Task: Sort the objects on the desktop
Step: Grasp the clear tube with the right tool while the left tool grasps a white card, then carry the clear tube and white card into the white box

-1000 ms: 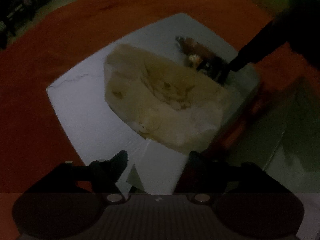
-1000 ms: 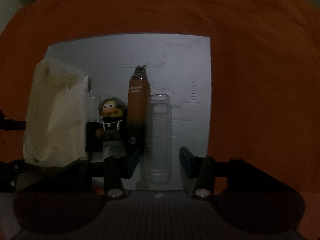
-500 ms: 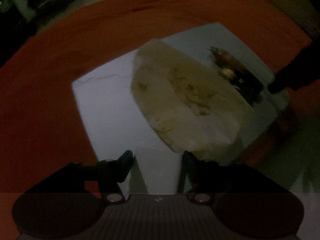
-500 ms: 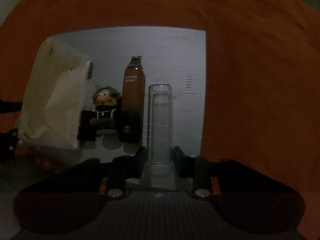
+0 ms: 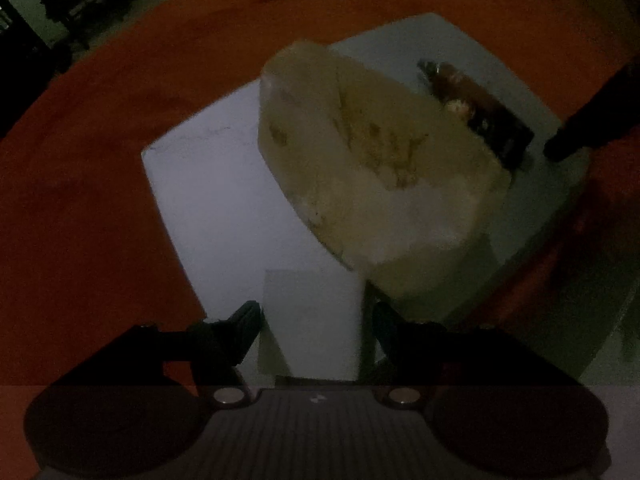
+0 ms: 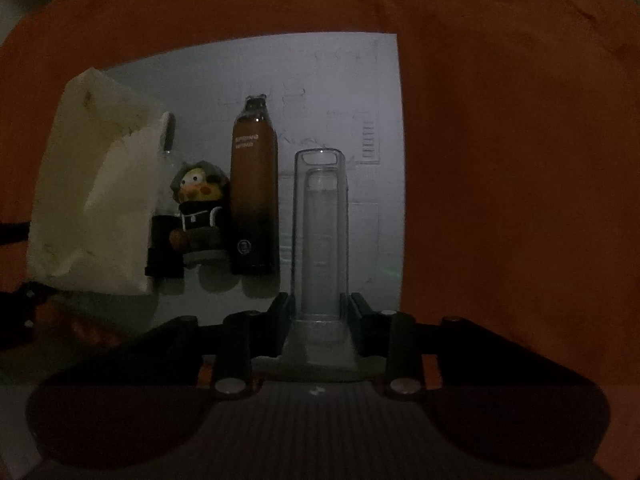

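My right fingers (image 6: 319, 312) pinch the clear case (image 6: 320, 216), just beside the brown bottle (image 6: 255, 196); my left fingers (image 5: 316, 328) spread wide, empty.

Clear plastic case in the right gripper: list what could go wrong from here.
1. The clear plastic case is pinched only at its near end by the right gripper; smooth plastic may slip or pivot when lifted.
2. The brown bottle-shaped device lies close beside it; a sideways swing could knock it into the duck figurine.
3. The left gripper sits open near the crumpled cream paper bag and may snag it.
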